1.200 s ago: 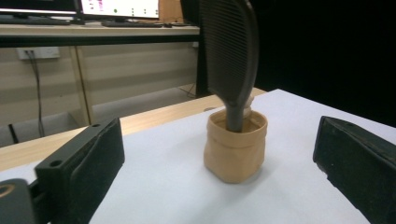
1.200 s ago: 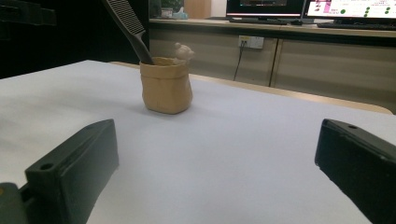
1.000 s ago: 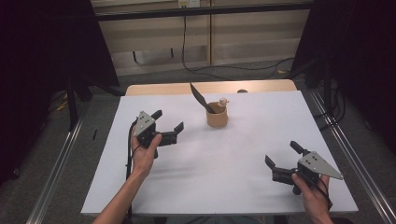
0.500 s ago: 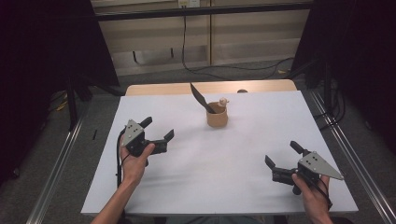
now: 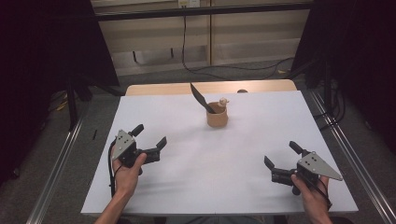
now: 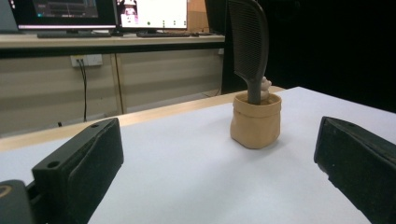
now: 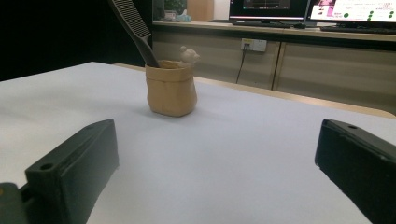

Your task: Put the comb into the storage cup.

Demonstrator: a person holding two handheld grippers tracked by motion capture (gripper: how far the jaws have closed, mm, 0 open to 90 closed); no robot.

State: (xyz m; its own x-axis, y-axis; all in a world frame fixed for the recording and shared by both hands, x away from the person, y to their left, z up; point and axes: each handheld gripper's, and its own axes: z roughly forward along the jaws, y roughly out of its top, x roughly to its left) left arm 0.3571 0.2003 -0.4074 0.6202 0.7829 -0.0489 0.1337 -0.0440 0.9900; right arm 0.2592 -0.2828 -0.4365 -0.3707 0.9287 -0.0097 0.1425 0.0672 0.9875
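Note:
A small tan pot (image 5: 217,116) stands upright near the far middle of the white table (image 5: 196,182). A black comb (image 5: 201,97) leans out of it to the left, and a small tan figure (image 5: 223,101) peeks over its rim. The pot (image 6: 256,119) with its comb (image 6: 248,42) lies ahead in the left gripper view, and the pot (image 7: 171,88) and comb (image 7: 133,27) in the right gripper view. My left gripper (image 5: 149,136) rests low at the table's near left, open and empty. My right gripper (image 5: 282,155) sits at the near right, open and empty.
A wooden strip (image 5: 159,88) runs along the table's far edge. Metal rails (image 5: 60,163) flank the table on both sides. Cables (image 5: 233,70) lie on the floor behind. A desk with monitors (image 7: 289,7) stands further back.
My left gripper has drawn back toward the near left edge and lowered onto the table. The right gripper has stayed where it was.

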